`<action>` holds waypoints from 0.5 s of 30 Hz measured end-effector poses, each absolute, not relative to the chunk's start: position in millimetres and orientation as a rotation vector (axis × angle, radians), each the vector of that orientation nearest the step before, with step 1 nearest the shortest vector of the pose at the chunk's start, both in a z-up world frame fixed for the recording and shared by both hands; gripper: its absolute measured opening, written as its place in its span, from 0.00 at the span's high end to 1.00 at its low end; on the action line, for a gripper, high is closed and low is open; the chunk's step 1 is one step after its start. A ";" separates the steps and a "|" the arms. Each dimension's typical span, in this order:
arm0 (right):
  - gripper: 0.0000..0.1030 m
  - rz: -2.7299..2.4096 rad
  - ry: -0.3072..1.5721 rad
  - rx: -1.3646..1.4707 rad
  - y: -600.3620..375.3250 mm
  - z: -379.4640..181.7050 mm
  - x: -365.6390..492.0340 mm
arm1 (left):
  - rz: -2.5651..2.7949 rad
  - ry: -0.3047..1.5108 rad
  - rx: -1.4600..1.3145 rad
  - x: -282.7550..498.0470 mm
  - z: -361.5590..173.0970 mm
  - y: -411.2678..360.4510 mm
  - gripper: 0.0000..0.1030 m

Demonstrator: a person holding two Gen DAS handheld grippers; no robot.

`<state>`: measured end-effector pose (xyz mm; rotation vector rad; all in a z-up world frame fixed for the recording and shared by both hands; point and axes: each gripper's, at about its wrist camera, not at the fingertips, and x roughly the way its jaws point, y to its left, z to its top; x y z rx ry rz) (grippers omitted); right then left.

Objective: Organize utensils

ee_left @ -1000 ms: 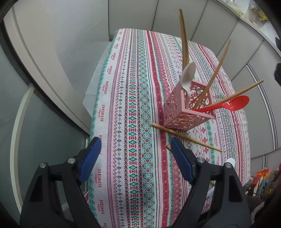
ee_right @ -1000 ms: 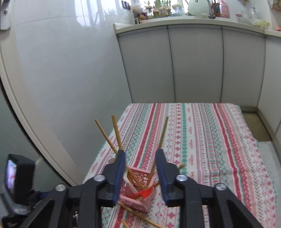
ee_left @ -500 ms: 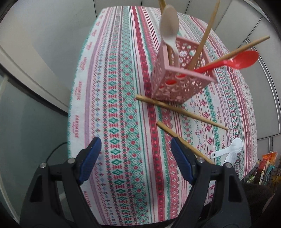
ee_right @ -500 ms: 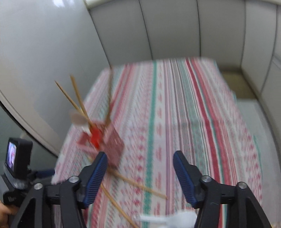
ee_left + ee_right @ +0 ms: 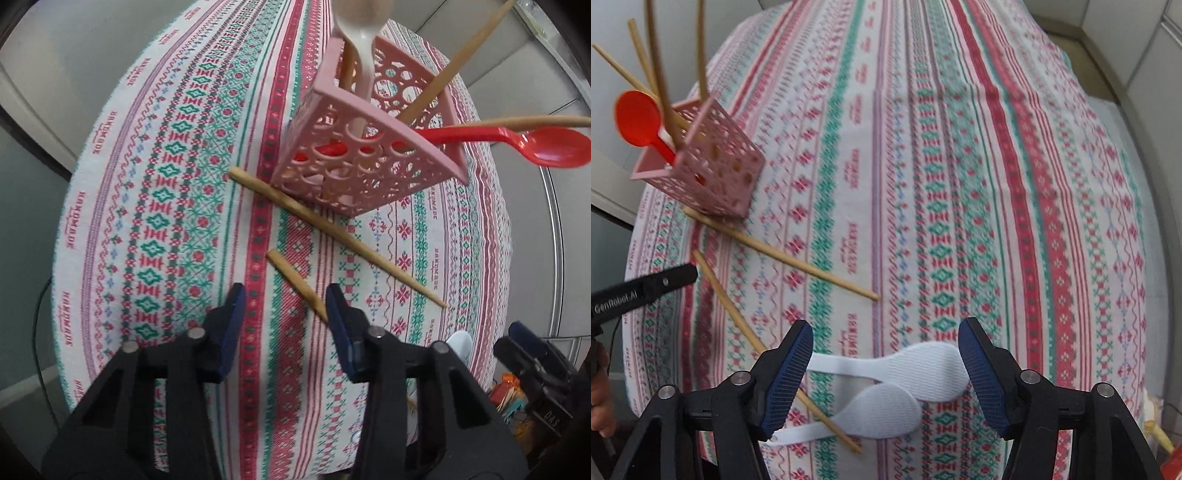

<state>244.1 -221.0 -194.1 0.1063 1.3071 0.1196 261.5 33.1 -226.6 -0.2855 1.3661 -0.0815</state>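
A pink perforated holder (image 5: 369, 158) (image 5: 713, 173) stands on the patterned tablecloth with a red spoon (image 5: 554, 147), a white spoon (image 5: 364, 55) and several chopsticks in it. Two loose chopsticks lie on the cloth, a long one (image 5: 332, 232) (image 5: 783, 254) and a nearer one (image 5: 295, 284) (image 5: 738, 317). My left gripper (image 5: 284, 317) points down with its jaws closing; the nearer chopstick runs between the fingers, close to the right pad (image 5: 338, 317), and is not pinched. My right gripper (image 5: 886, 354) hangs over two white spoons (image 5: 923, 369) (image 5: 882, 410), its jaws opening and touching neither.
The tablecloth (image 5: 960, 166) covers a small table beside grey cabinet panels (image 5: 517, 74). The right gripper's body (image 5: 532, 358) shows at the table's near right corner, and a hand (image 5: 598, 406) holds the left gripper's body (image 5: 639, 288). Coloured packets (image 5: 509, 391) lie past the table edge.
Both grippers dropped toward the table and tipped downward. The left jaws narrowed over the nearer chopstick. The right gripper left the holder, widened, and now hangs over the white spoons.
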 end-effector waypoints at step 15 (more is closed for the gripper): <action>0.30 0.123 1.368 0.081 -230.5 -209.2 248.5 | 0.019 1.335 -0.238 278.7 -248.2 -18.2 0.85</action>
